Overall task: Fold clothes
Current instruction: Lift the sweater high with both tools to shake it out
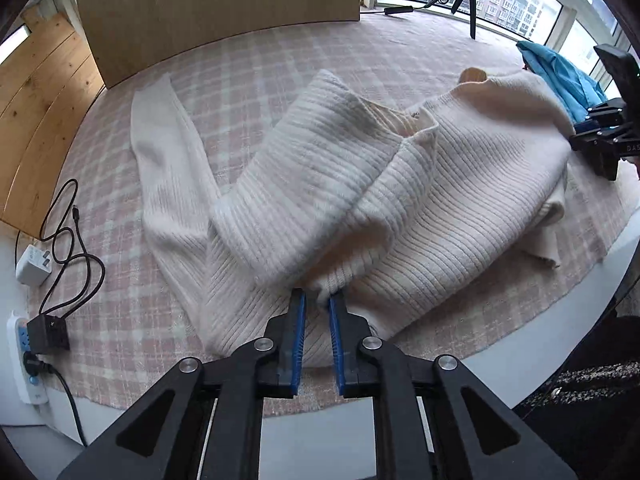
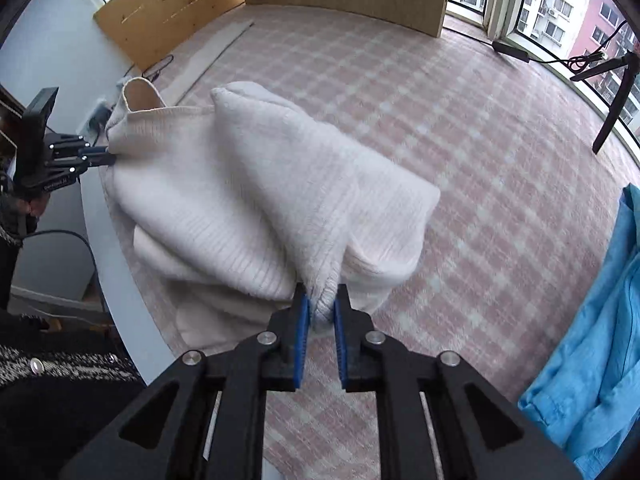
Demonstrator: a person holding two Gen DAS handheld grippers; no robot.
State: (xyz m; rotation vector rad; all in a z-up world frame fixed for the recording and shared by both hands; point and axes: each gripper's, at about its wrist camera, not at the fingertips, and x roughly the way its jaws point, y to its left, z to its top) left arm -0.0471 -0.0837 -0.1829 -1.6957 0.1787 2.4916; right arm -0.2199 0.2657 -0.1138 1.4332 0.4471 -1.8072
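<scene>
**Both grippers pinch the cream sweater**

The left gripper [image 1: 317, 300] has its fingers closed narrowly on a bunched fold of the cream ribbed sweater [image 1: 320, 184], which spreads ahead of them over the pink checked cloth [image 1: 256, 68]. The right gripper [image 2: 322, 300] likewise clamps a pinch of knit. A blue garment [image 2: 592, 340] lies right of its fingers.

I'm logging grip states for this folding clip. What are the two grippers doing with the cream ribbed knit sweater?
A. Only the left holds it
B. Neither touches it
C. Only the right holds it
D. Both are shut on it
D: the left gripper and the right gripper each have knit fabric of the cream ribbed knit sweater pinched between their jaws.
</scene>
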